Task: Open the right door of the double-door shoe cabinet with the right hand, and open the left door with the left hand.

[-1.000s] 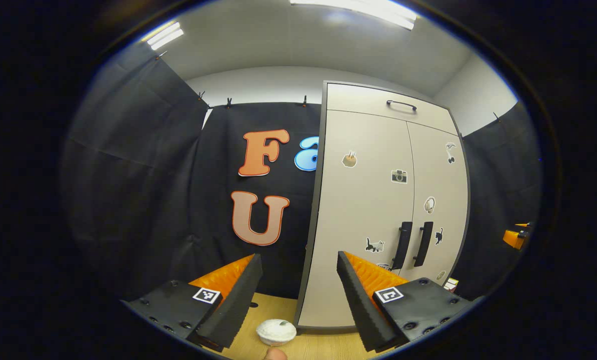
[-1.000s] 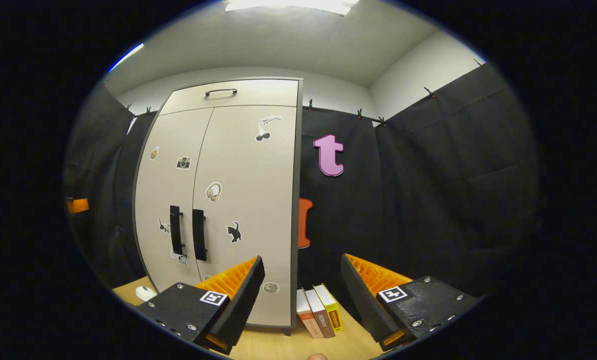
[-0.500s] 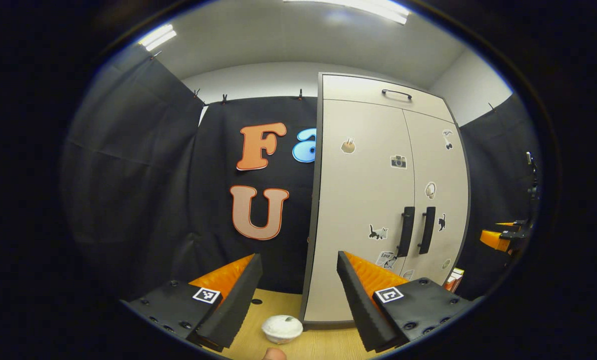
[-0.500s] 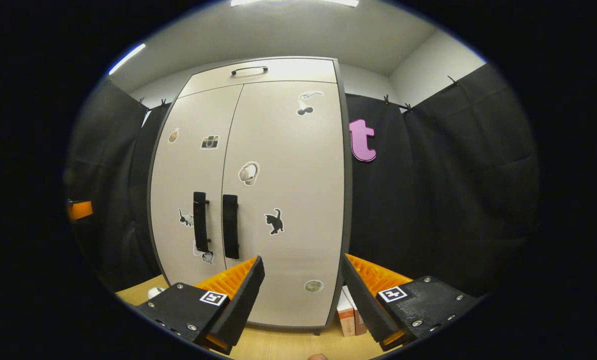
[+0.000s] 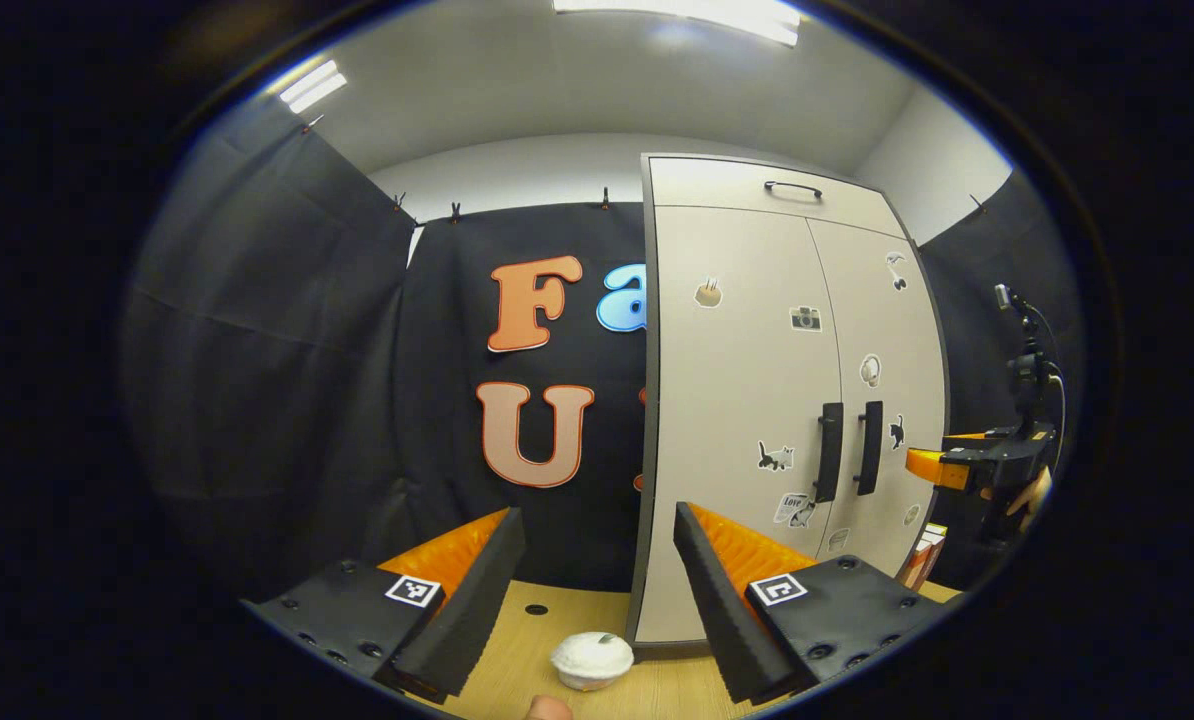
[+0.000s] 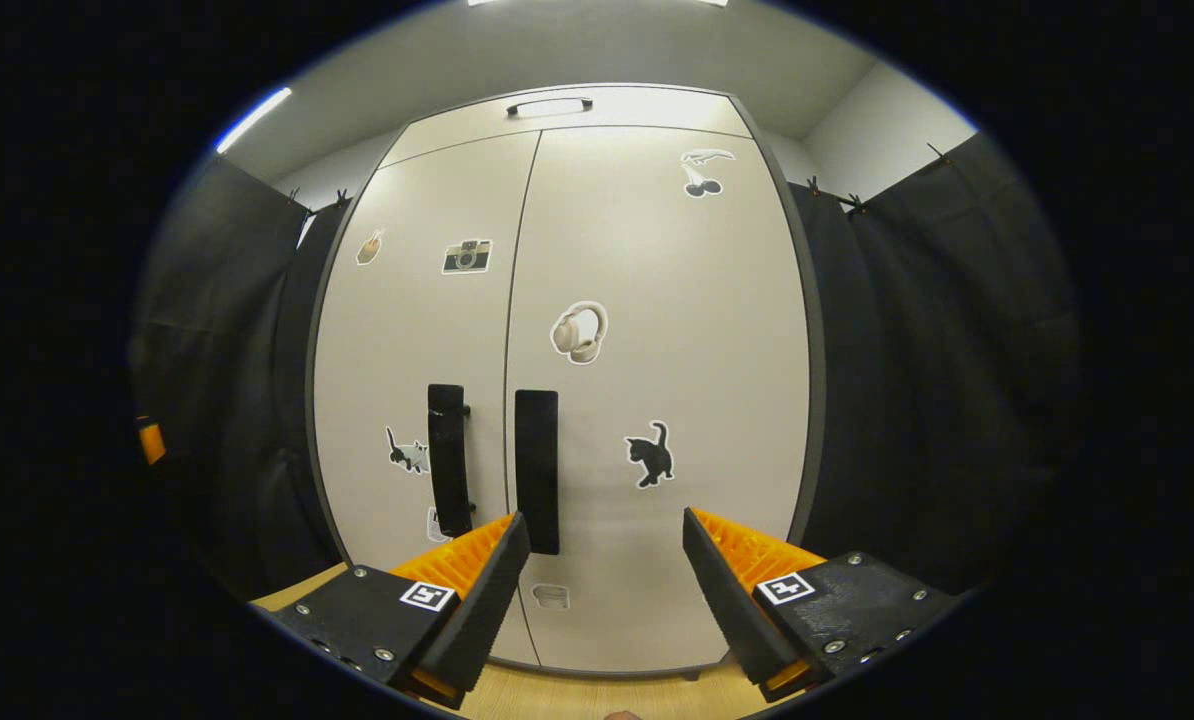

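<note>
A beige double-door shoe cabinet (image 6: 647, 330) stands ahead in the right gripper view, both doors shut and dotted with stickers. Two black vertical handles sit side by side: the right door's handle (image 6: 537, 470) and the left door's handle (image 6: 448, 458). My right gripper (image 6: 605, 545) is open, close to the right door, slightly right of its handle. In the left gripper view the cabinet (image 5: 747, 400) stands to the right and farther off, with its handles (image 5: 829, 452) beyond my open left gripper (image 5: 599, 545). The right gripper (image 5: 942, 465) shows there at the far right, held by a hand.
A small white lidded bowl (image 5: 592, 660) sits on the wooden table (image 5: 532, 640) left of the cabinet's foot. Books (image 5: 925, 555) stand at the cabinet's right side. A drawer with a black handle (image 6: 549, 103) tops the cabinet. Black cloth walls the booth.
My right gripper has swung left and closed in on the cabinet, now facing the right door near its handle. My left gripper has shifted only slightly.
</note>
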Action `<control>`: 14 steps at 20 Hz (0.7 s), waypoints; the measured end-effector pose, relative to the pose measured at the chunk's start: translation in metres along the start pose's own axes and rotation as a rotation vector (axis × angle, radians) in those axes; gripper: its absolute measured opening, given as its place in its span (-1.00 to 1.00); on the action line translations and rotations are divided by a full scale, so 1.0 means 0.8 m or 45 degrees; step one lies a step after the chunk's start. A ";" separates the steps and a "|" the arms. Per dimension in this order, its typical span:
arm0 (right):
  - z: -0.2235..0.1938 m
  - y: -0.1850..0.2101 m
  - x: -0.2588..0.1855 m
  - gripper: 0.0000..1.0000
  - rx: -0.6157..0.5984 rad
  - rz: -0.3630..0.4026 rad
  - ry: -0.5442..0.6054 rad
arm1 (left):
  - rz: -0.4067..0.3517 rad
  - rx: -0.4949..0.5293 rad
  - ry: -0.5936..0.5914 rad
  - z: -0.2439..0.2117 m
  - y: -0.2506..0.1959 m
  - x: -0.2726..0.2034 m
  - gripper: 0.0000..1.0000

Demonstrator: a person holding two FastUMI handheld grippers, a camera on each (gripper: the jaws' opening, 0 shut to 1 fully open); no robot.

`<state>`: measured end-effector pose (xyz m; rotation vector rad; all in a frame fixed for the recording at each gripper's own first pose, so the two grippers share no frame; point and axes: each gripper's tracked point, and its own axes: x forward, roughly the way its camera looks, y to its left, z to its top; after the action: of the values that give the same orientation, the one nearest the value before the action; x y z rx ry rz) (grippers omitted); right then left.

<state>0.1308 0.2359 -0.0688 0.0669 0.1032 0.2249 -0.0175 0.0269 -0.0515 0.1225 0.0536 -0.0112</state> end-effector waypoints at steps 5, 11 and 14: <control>-0.001 0.020 0.039 0.88 0.036 -0.012 -0.006 | -0.017 -0.018 0.011 -0.013 0.007 -0.008 0.93; -0.010 0.023 0.073 0.85 0.048 -0.073 0.012 | 0.036 0.000 -0.020 -0.016 0.024 -0.002 0.93; -0.011 0.030 0.080 0.66 0.098 -0.047 0.011 | 0.033 -0.001 -0.018 -0.019 0.025 -0.002 0.93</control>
<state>0.1869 0.2746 -0.0819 0.1403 0.1214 0.1847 -0.0194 0.0485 -0.0641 0.1222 0.0382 0.0136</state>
